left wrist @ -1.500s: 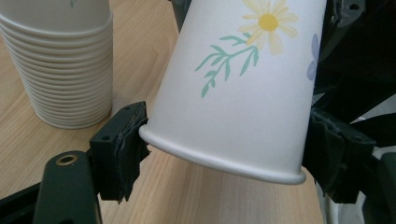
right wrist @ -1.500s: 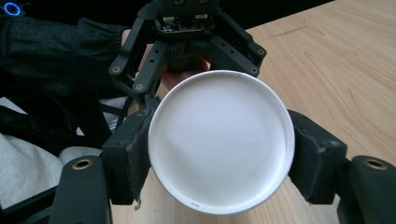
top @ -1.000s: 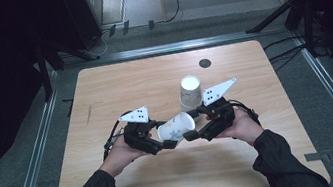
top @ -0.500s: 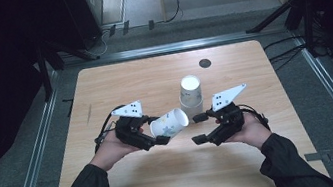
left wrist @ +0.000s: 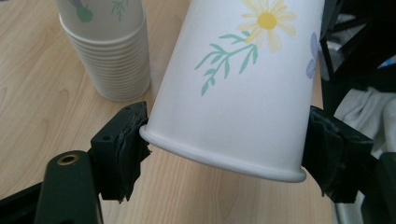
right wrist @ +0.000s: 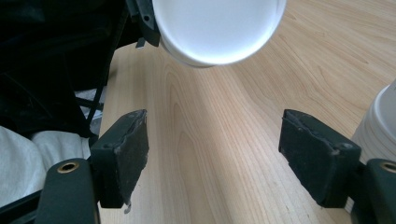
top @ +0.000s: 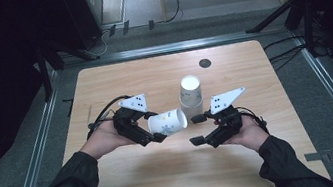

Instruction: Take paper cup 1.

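Note:
A white paper cup with a daisy print [top: 167, 122] [left wrist: 233, 93] lies on its side in the air above the wooden table [top: 167, 174]. My left gripper [top: 152, 128] [left wrist: 224, 140] is shut on it, with its pads pressing both sides of the rolled rim. The cup's white base [right wrist: 217, 28] points toward my right gripper [top: 196, 129] [right wrist: 212, 140], which stands open a short way to the right with nothing between its pads. A stack of the same cups [top: 190, 92] [left wrist: 107, 46] [right wrist: 380, 126] stands upright on the table just behind both grippers.
A small dark round hole [top: 205, 63] sits near the table's far edge. Metal rails [top: 41, 143] frame the table on both sides. Cables and dark stands lie on the floor beyond the far edge.
My left gripper has risen with the cup and drawn left, away from the right gripper. The right gripper, which was close against the cup's base, now stands apart from it.

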`<action>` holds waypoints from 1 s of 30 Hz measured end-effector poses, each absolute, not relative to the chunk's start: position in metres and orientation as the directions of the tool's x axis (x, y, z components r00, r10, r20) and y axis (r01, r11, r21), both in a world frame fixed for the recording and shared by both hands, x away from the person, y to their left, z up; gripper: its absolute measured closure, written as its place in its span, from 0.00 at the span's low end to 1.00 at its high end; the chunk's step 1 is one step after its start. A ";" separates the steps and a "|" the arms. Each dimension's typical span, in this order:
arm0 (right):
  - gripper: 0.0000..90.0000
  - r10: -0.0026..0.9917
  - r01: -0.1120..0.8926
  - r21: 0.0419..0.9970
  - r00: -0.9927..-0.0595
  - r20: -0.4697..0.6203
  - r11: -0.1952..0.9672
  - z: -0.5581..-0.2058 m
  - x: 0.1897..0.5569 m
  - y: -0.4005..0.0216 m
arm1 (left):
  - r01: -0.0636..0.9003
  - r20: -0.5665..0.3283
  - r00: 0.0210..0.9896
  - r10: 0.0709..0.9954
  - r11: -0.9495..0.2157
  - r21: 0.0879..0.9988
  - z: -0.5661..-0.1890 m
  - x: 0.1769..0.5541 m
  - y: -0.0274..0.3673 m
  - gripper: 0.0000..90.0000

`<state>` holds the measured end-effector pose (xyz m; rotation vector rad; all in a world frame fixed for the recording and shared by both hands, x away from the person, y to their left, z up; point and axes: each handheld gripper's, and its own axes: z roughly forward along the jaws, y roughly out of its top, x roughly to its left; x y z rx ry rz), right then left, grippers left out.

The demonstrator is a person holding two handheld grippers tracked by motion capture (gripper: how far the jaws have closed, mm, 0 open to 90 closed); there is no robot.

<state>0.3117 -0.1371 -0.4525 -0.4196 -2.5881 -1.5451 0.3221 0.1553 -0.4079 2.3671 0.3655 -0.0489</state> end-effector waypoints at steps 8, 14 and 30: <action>0.27 0.189 0.281 0.857 -0.957 0.219 0.433 -0.453 0.312 -0.133 | 0.259 -0.132 0.965 0.225 -0.766 0.588 -0.406 0.324 0.145 0.24; 0.27 0.196 0.276 0.857 -0.958 0.209 0.435 -0.454 0.312 -0.130 | 0.247 -0.120 0.969 0.217 -0.814 0.525 -0.406 0.326 0.137 0.24; 0.26 0.192 0.273 0.847 -0.959 0.207 0.455 -0.460 0.315 -0.117 | 0.211 -0.095 0.977 0.189 -0.896 0.391 -0.413 0.328 0.113 0.24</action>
